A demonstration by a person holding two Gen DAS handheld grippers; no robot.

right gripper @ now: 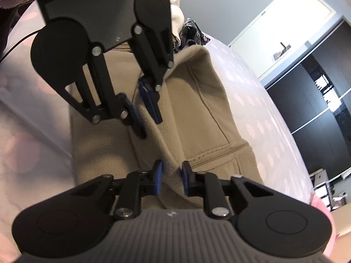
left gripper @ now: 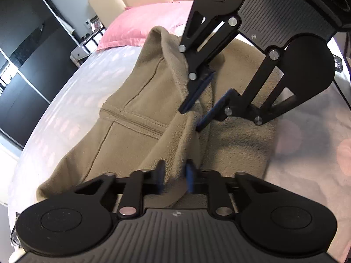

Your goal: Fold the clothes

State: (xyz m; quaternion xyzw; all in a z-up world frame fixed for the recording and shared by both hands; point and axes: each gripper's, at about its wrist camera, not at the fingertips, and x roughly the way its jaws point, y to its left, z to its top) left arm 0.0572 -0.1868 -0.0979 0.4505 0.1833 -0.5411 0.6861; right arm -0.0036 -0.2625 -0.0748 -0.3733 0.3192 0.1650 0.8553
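Bedroom scene: dotted white bedspread (left gripper: 72, 100), pink pillow (left gripper: 140, 24) at the head, dark wardrobe (left gripper: 24, 70) beside. Tan fleece garment (left gripper: 136, 109) lay flat mid-bed, one edge pulled up into a ridge. Left gripper (left gripper: 175, 176) was clamped on that ridge; right gripper (left gripper: 198, 109), just beyond, pinched the same fold. Best move, I'd judge: lift both evenly, keep the edge taut, carry it across in line with the zip seam (left gripper: 131, 120).

We found no readable text — only a small round emblem (left gripper: 176, 214) on the ribbed gripper body (left gripper: 175, 236), without letters or numbers we could make out.
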